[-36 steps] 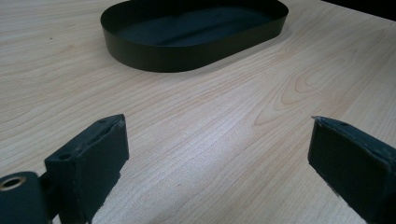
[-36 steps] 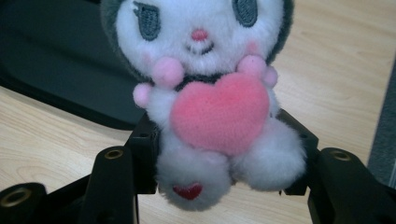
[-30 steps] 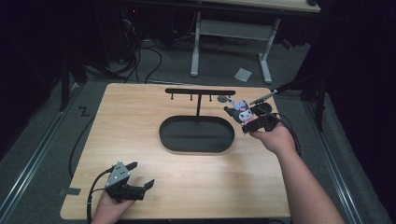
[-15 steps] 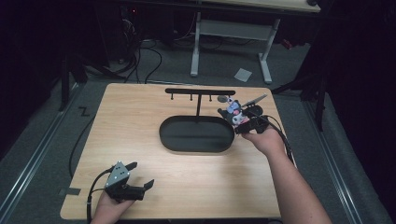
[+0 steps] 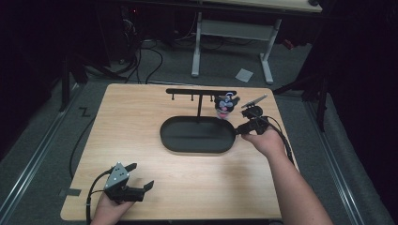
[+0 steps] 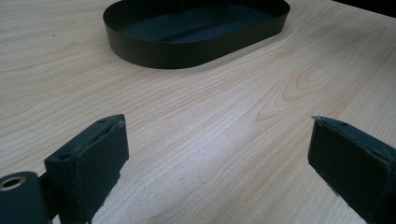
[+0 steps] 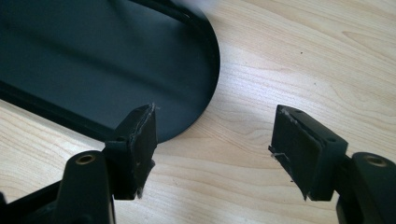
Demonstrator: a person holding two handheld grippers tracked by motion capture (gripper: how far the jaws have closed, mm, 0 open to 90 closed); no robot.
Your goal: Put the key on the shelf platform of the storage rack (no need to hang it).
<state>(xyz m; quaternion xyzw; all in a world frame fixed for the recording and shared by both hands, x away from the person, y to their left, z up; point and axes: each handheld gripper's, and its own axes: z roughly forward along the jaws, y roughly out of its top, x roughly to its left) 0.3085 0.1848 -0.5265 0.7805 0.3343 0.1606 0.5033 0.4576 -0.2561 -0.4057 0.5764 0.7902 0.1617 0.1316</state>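
High view: a small plush keychain toy (image 5: 225, 104) hangs from the right end of a black T-shaped rack (image 5: 201, 92), dangling just above the far right rim of the black oval tray (image 5: 197, 136) at the rack's foot. The right gripper (image 5: 245, 127) sits near the toy, just beside the tray's right end, and the right gripper view shows its jaws spread wide with nothing between them, over bare wood and the tray's curved edge. I judge the toy to be hung and let go, with the hand free of it. The left gripper (image 5: 136, 177) rests near the front left of the table (image 5: 141, 112), well apart from the rack; its jaws are spread and empty too, as the left gripper view shows. What could go wrong from here: the right hand or its trailing cable could brush the toy or the rack's arm while pulling away, knocking the toy off its peg into the tray.
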